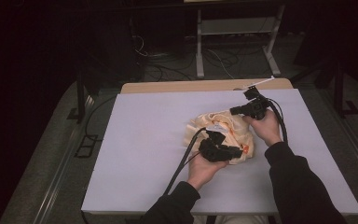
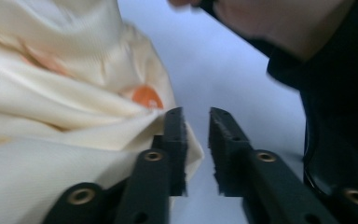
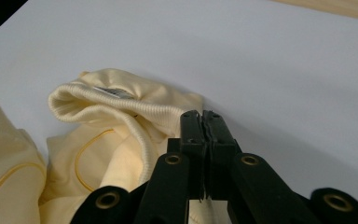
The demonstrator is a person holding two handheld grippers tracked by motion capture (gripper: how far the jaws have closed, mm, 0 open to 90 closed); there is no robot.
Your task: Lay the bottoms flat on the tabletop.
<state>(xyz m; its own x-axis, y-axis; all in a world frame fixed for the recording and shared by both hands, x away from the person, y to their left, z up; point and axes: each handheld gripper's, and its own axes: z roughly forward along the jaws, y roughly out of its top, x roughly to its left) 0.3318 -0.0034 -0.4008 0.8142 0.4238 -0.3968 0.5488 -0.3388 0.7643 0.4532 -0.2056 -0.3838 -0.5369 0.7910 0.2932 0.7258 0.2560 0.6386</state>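
A crumpled cream garment with orange print lies on the white table, right of centre. My left gripper rests at the garment's near edge. In the left gripper view, that gripper stands open with a narrow bare gap, and the cloth with an orange spot lies against the outside of one jaw. My right gripper is at the garment's far right edge. In its own view, the right gripper is shut beside a ribbed opening of the garment. No cloth shows between the jaws.
A wooden strip runs along the table's far edge. Behind it stand a metal frame and cables on the dark floor. The white surface spreads wide to the left of the garment. A dark sleeve is close to my left gripper.
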